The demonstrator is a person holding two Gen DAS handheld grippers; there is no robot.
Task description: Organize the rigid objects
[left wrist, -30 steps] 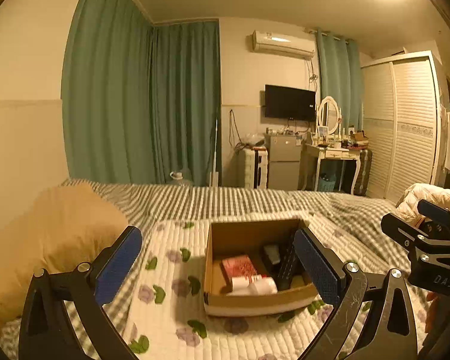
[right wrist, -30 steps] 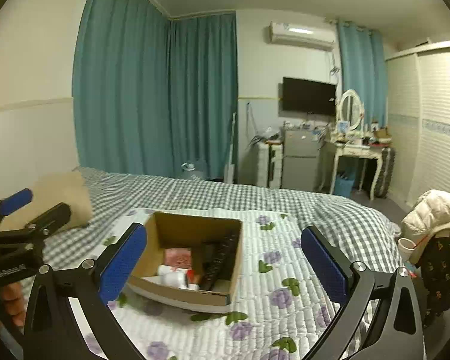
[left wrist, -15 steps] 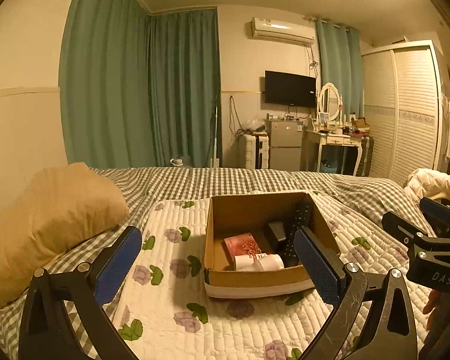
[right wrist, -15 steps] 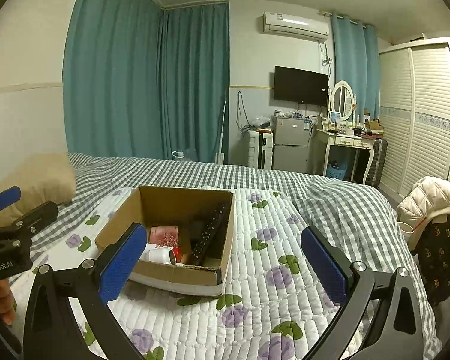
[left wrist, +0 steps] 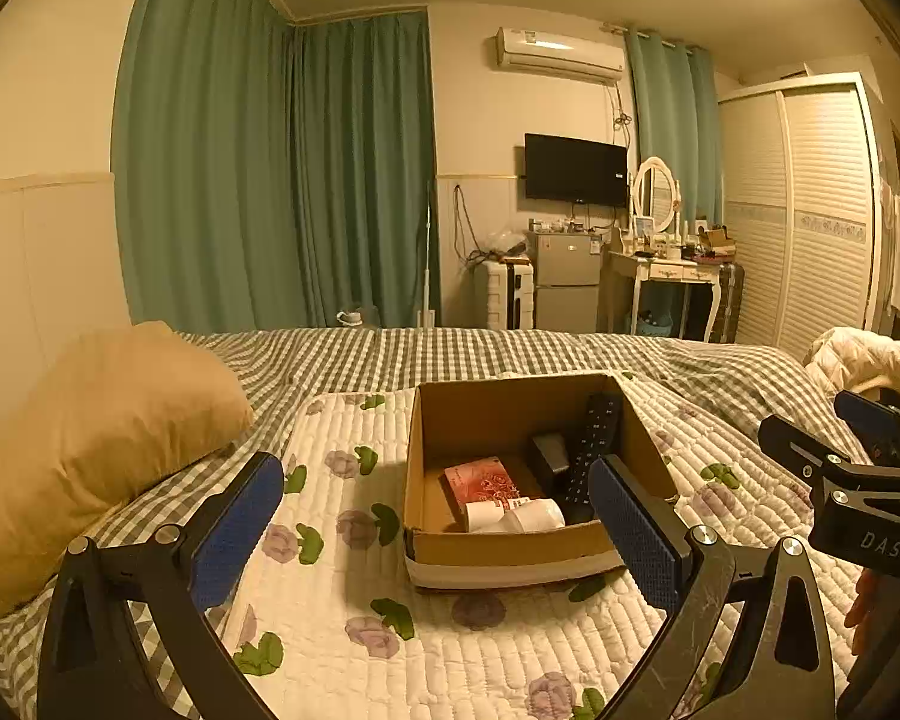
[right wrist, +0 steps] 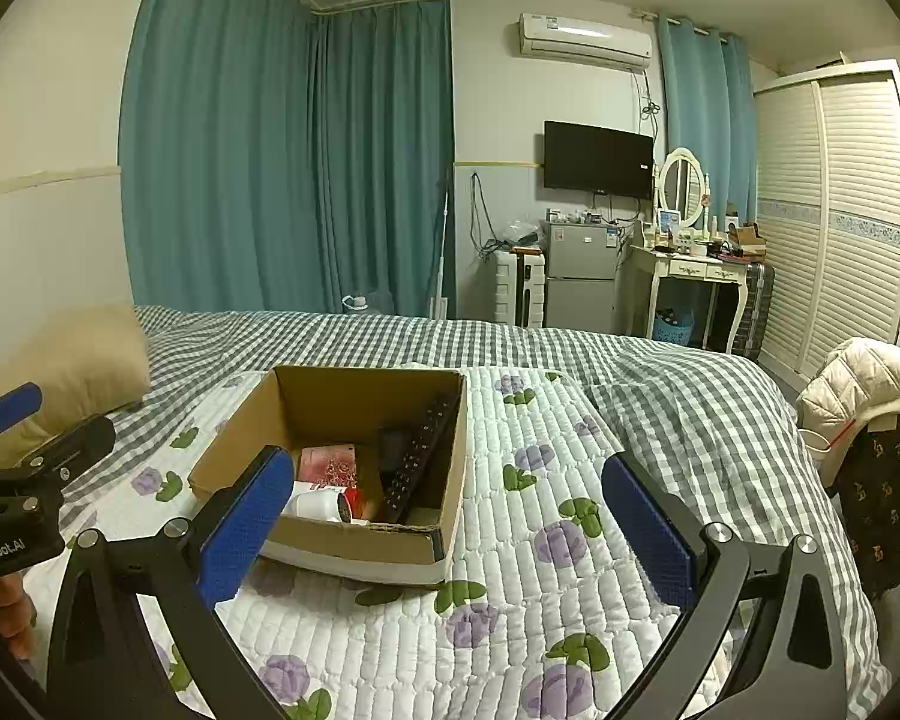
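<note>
Gingham bedding in grey and white [right wrist: 660, 396] is covering the whole bed, with a white quilted pad printed with purple flowers [left wrist: 510, 654] lying on top of it. Teal curtains [right wrist: 282, 168] are hanging along the walls far behind the cardboard box, and a white louvred wardrobe [right wrist: 840, 210] is standing far behind it to the right. A tan pillow [left wrist: 90, 438] is resting on the bedding well to the left of the box.

Sitting on the floral pad, the open cardboard box [left wrist: 510, 549] is holding every item in view. A long black remote [left wrist: 594, 450] is leaning along the box's right wall, a small dark object [left wrist: 549, 450], too dim to identify, is sitting just left of it, a red patterned packet [left wrist: 480, 480] is lying on the floor of the box left of centre, and a white bottle [left wrist: 516, 516] is lying on its side against the near wall.

Hovering in front of the box, the left gripper [left wrist: 432, 534] is showing its blue pads spread wide with nothing between them. To the near right of the box, the right gripper [right wrist: 444, 531] is likewise gaping wide and carrying nothing.
</note>
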